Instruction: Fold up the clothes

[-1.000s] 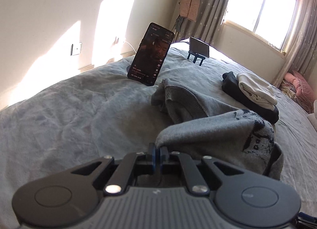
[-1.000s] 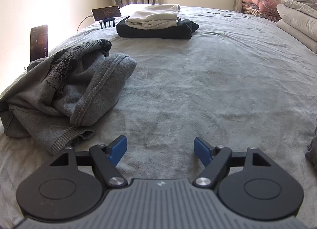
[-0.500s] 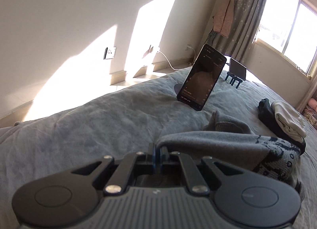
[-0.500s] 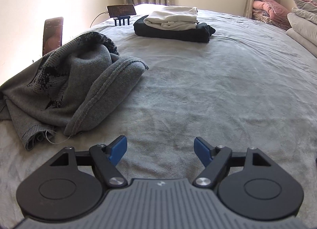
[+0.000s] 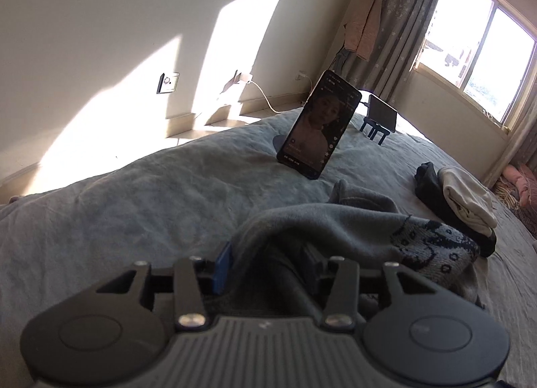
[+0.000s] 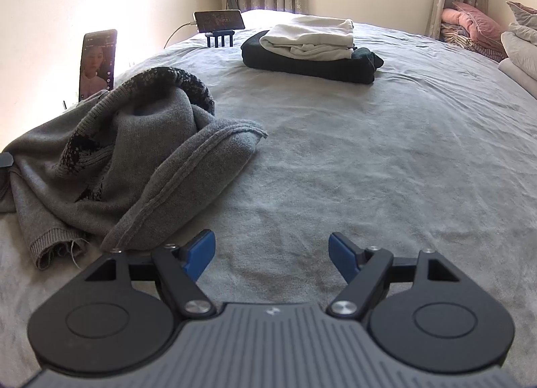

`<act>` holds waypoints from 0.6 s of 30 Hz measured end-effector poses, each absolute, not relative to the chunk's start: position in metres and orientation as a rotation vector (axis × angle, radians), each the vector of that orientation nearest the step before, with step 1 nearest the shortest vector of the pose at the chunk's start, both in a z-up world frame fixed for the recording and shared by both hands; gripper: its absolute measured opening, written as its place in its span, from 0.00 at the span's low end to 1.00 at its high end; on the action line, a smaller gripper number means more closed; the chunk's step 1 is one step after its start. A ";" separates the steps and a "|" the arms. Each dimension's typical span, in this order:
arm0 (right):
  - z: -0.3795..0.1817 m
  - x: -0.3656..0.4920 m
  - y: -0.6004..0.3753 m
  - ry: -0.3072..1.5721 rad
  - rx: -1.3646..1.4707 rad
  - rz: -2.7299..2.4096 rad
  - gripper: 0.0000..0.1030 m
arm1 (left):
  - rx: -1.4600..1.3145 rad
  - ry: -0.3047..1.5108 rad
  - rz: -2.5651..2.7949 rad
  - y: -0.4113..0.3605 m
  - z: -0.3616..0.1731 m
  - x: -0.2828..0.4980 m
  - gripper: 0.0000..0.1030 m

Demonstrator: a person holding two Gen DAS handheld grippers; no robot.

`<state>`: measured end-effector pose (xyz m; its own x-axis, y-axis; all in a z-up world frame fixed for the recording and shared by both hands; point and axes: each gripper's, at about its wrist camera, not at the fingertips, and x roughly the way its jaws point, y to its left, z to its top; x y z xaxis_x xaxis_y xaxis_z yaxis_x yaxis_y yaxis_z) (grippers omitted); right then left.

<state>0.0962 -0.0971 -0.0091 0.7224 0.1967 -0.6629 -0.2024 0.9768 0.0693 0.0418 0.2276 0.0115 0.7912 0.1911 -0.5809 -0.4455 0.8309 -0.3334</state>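
Since a second earlier, the left tool [image 5: 265, 262] had let go: its jaws were opening, a fold of the grey sweater [image 6: 134, 153] still lying between them. The right tool [image 6: 272, 252] hovered wide and empty over the bed [image 6: 369, 153]. Crumpled, the sweater's long axis ran toward an upright phone [image 5: 319, 124]. Beyond lay folded clothes [image 6: 308, 46] and another phone [image 6: 220, 20].
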 end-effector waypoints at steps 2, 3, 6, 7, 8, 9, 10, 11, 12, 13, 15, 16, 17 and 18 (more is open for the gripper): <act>-0.004 0.104 -0.099 0.732 0.050 0.238 0.76 | -0.484 0.577 0.317 0.223 0.011 0.041 0.49; -0.002 0.108 -0.100 0.730 0.073 0.242 0.76 | -0.486 0.585 0.297 0.220 0.011 0.040 0.49; 0.005 0.124 -0.101 0.715 0.134 0.241 0.76 | -0.528 0.646 0.221 0.215 0.002 0.044 0.49; 0.007 0.130 -0.102 0.710 0.152 0.238 0.76 | -0.554 0.673 0.194 0.214 -0.003 0.047 0.48; 0.007 0.136 -0.102 0.707 0.166 0.236 0.76 | -0.568 0.692 0.178 0.212 -0.007 0.049 0.47; 0.007 0.143 -0.102 0.708 0.185 0.230 0.76 | -0.575 0.706 0.168 0.210 -0.010 0.050 0.47; 0.006 0.150 -0.103 0.709 0.205 0.225 0.76 | -0.582 0.720 0.158 0.208 -0.014 0.052 0.47; 0.004 0.157 -0.103 0.718 0.232 0.220 0.76 | -0.577 0.723 0.157 0.205 -0.015 0.053 0.46; 0.002 0.165 -0.104 0.727 0.258 0.215 0.76 | -0.565 0.720 0.160 0.203 -0.015 0.054 0.45; -0.001 0.170 -0.105 0.739 0.283 0.212 0.75 | -0.554 0.718 0.163 0.200 -0.016 0.055 0.42; -0.009 0.180 -0.106 0.766 0.339 0.215 0.67 | -0.533 0.717 0.169 0.197 -0.017 0.056 0.38; -0.014 0.184 -0.106 0.779 0.363 0.224 0.51 | -0.527 0.716 0.174 0.196 -0.017 0.057 0.32; -0.017 0.186 -0.105 0.798 0.374 0.243 0.40 | -0.525 0.715 0.182 0.197 -0.017 0.057 0.24; -0.021 0.187 -0.103 0.818 0.385 0.261 0.15 | -0.523 0.714 0.189 0.198 -0.017 0.058 0.19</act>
